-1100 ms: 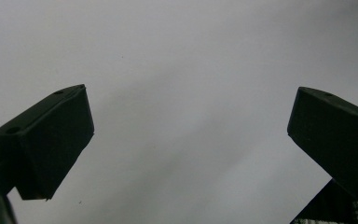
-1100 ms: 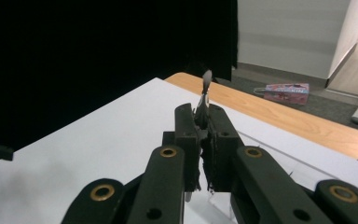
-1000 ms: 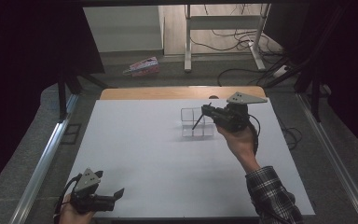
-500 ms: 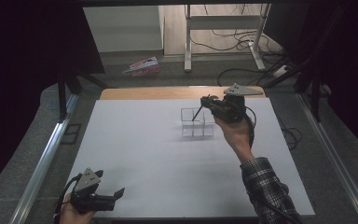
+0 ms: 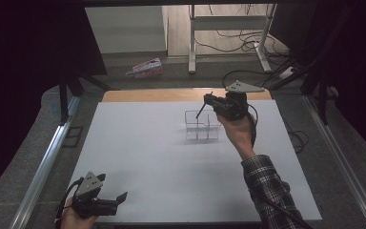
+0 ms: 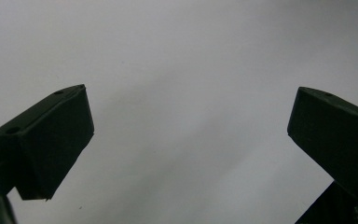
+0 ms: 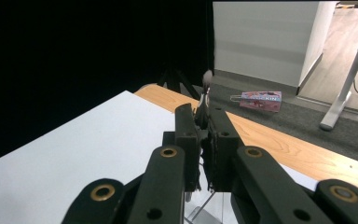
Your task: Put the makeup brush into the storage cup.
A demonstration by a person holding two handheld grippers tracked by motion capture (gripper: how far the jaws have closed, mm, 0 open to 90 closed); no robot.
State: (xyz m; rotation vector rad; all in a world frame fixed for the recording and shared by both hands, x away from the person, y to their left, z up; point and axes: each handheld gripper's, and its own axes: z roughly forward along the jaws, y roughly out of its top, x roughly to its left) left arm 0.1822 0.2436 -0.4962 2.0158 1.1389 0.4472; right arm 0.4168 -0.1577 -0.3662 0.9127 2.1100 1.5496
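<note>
Right hand-held gripper raised above organizer

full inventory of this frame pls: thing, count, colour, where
Table: 1, white top with a wooden far edge.
Organiser: 1, clear, compartmented, far middle of the table.
Thin tool: 1, dark with a pale tip, in the right gripper, slanting down over the organiser.
Packet: 1, pink and white, on the floor beyond the table.
Desk frame: 1, white, on the floor behind.
Cables: several, black, on the floor at far right.
Left gripper: 1, black, near left corner, open.
Right gripper: 1, black, shut on the tool.
</note>
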